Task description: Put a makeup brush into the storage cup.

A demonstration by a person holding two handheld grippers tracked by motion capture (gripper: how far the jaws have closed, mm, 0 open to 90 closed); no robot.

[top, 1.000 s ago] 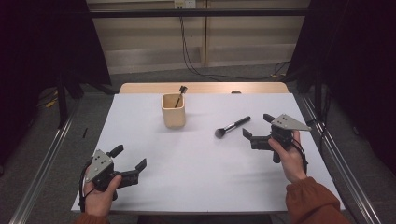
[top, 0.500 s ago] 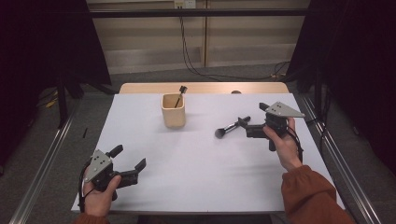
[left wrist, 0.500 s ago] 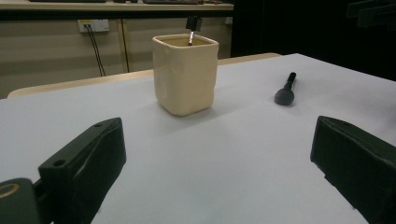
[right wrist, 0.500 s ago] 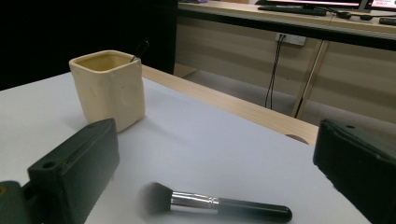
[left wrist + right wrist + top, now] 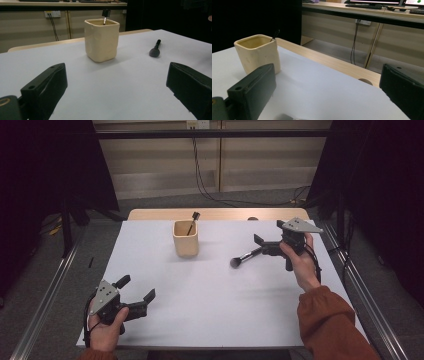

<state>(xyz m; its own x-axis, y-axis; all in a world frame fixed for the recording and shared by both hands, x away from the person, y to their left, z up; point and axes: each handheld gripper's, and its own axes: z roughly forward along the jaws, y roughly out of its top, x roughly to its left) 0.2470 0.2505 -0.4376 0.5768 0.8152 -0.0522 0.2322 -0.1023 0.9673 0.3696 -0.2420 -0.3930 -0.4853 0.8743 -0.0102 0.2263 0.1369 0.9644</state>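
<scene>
seemingly the step in hand is the pickup of the loose makeup brush (image 5: pixel 246 256), presumably bound for the cream cup (image 5: pixel 186 238). from the high view, the brush lies flat on the white table (image 5: pixel 215 300), its dark bristle head toward the cup and its slim black handle running back under the right gripper (image 5: pixel 263 245), which sits over the handle end with its jaws apart, not yet closed on anything. the left gripper (image 5: pixel 136 296) rests near the table's front left corner, well apart from both things, jaws spread as well. the cup is a squarish, soft-cornered pot with a matte wall, and a second thin brush (image 5: pixel 192 221) leans inside it, its dark end poking above the rim. from the left gripper view, the two black blocky jaws stand wide, the cup (image 5: pixel 101 40) shows slightly dented, uneven sides like hand-formed ceramic, and the brush (image 5: pixel 155 49) shows a rounded fluffy head on the smooth tabletop. from the right gripper view, the jaws are again spread, the cup (image 5: pixel 258 53) stands ahead at left, and a blurred pale shape at the bottom edge cannot be identified. the next move likely calls for lowering and closing squarely across the narrow round handle, which could roll.
</scene>
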